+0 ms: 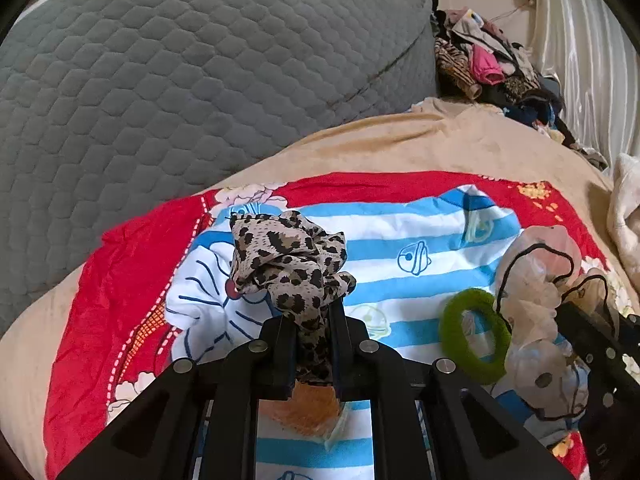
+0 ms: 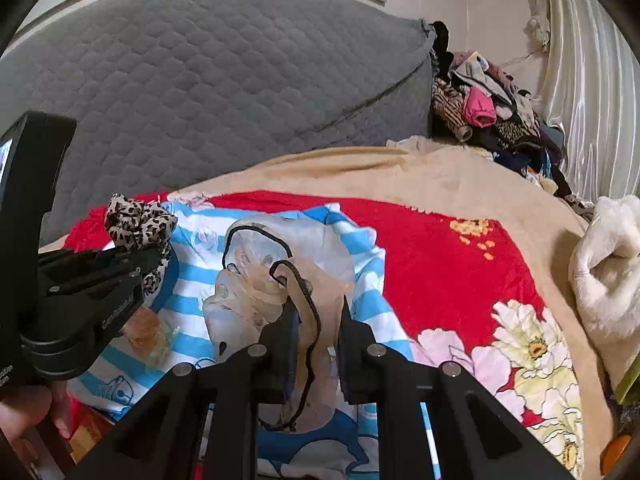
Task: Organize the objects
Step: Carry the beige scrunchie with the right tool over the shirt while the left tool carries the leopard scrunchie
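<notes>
My left gripper [image 1: 310,320] is shut on a leopard-print scrunchie [image 1: 286,258] and holds it above a blue-striped cartoon cloth [image 1: 400,240]. It also shows in the right wrist view [image 2: 138,222]. A green fuzzy hair tie [image 1: 474,336] lies on the cloth to the right. A clear plastic bag [image 2: 280,264] with thin black hair bands [image 2: 302,292] lies beside it. My right gripper [image 2: 316,312] stands part open around the bag and a black band. An orange translucent item [image 2: 146,338] lies on the cloth under the left gripper.
The cloth lies on a red floral blanket [image 2: 440,272] over a beige cover [image 1: 400,144]. A grey quilted cushion [image 1: 180,80] rises behind. A pile of clothes [image 1: 488,68] sits at the back right beside a curtain. A white fluffy item [image 2: 608,264] lies at the right.
</notes>
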Motion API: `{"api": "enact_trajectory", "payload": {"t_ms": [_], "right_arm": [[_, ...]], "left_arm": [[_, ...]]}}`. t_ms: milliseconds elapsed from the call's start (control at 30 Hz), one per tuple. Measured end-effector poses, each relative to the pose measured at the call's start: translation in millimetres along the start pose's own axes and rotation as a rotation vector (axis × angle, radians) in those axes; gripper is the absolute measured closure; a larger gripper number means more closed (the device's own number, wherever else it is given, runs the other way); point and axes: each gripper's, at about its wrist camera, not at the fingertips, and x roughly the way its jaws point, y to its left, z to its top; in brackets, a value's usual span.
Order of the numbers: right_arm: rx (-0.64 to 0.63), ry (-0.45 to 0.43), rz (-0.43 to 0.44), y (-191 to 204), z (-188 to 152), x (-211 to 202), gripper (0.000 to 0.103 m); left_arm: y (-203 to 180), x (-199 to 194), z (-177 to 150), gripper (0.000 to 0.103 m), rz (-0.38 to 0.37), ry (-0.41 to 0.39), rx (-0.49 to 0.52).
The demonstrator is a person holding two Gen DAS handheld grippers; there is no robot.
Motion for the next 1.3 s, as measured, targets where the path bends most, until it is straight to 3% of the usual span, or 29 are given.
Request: {"api": "enact_trajectory", "payload": {"t_ms": [800, 1133, 1300], "right_arm": [[0.001, 0.087, -0.019, 0, -23, 49, 0.086], [0.005, 0.114, -0.021, -2, -29, 54, 0.083], [0.005, 0.120, -0.029, -5, -29, 53, 0.081]], "left_arm": [[-22, 48, -15, 0.089, 0.001, 0.065, 0.043], [-21, 58, -20, 0.080, 0.007, 0.129, 0.033], [-23, 60, -21, 0.066, 0.009, 0.153, 0.044]]}}
